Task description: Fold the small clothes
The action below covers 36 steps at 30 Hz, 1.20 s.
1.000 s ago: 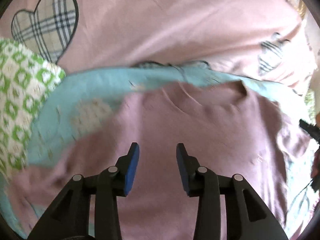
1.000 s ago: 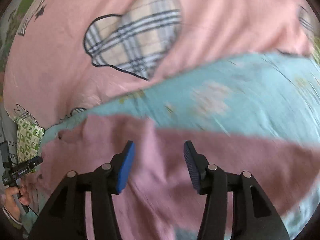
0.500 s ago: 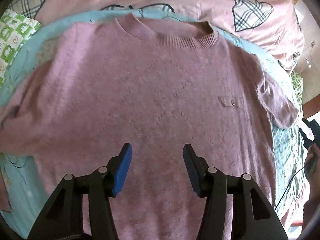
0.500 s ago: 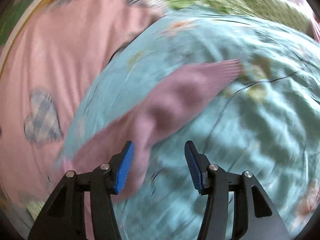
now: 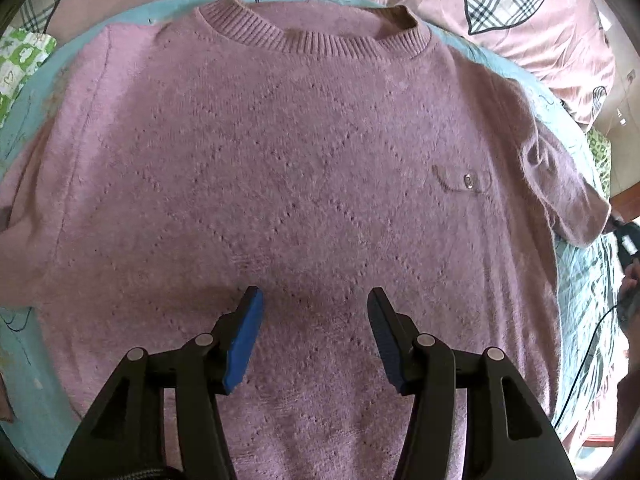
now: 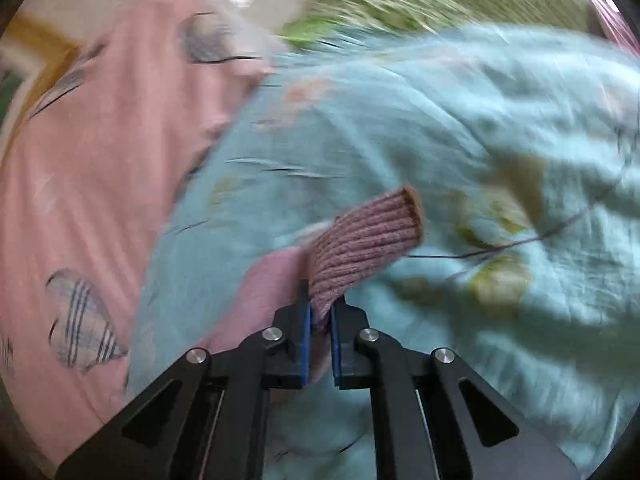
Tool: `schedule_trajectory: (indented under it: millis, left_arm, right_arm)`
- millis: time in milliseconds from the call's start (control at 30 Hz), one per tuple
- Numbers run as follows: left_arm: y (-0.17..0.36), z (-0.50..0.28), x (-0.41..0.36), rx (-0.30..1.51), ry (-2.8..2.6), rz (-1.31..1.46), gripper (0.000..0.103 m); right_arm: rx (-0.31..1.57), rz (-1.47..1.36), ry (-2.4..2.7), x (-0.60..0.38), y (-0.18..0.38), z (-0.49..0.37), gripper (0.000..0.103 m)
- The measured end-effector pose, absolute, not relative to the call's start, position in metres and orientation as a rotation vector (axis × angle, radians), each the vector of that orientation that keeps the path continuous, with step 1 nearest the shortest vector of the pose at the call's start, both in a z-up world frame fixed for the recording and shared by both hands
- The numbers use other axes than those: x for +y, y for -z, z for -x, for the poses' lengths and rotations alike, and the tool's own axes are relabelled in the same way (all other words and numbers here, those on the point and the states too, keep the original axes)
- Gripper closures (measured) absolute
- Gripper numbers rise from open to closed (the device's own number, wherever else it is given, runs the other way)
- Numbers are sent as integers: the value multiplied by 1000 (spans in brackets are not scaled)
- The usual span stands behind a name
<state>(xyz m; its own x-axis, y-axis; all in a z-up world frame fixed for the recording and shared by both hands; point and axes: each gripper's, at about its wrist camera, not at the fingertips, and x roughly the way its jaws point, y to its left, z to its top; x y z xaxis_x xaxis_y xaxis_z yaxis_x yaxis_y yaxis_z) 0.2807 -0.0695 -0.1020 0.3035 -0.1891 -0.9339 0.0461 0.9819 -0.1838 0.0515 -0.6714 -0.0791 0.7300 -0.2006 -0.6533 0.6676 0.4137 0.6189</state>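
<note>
sweater (image 5: 304, 184) flat on blue sheet (image 6: 400, 120); left gripper (image 5: 314, 336) jaws apart, empty; right gripper (image 6: 320, 320) jaws just closed, pinching sleeve cuff (image 6: 360, 244).

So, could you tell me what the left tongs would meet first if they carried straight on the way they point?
Most likely the pink knitted sweater: the open left tongs point down at its lower front, with nothing between them. How near is unclear.

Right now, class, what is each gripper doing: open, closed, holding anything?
Left gripper: open, above the pink sweater, holding nothing.
Right gripper: jaws have just closed, pinching the sweater's ribbed sleeve cuff.
</note>
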Motion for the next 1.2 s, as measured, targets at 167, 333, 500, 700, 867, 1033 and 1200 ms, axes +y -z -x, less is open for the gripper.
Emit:
schedule_trajectory:
  millis: [167, 333, 500, 700, 867, 1033, 1200]
  left_arm:
    - [107, -271, -66, 1251, 163, 152, 48]
    - [100, -257, -57, 1229, 167, 171, 48]
    - [88, -239, -38, 1199, 153, 178, 45]
    - [85, -218, -5, 1199, 108, 238, 44]
    - [90, -211, 14, 1207, 83, 282, 43]
    - [94, -222, 13, 1208, 90, 298, 41]
    - [97, -247, 0, 1222, 116, 373, 30]
  right_arm:
    - [555, -883, 319, -589, 25, -73, 94]
    - [629, -847, -11, -486, 5, -119, 94]
    - [743, -876, -277, -375, 28, -177, 94]
    - [872, -891, -441, -274, 69, -214, 94]
    - [987, -870, -536, -217, 102, -238, 91]
    - [1106, -864, -556, -196, 119, -246, 55]
    - [1019, -903, -542, -229, 100, -230, 51]
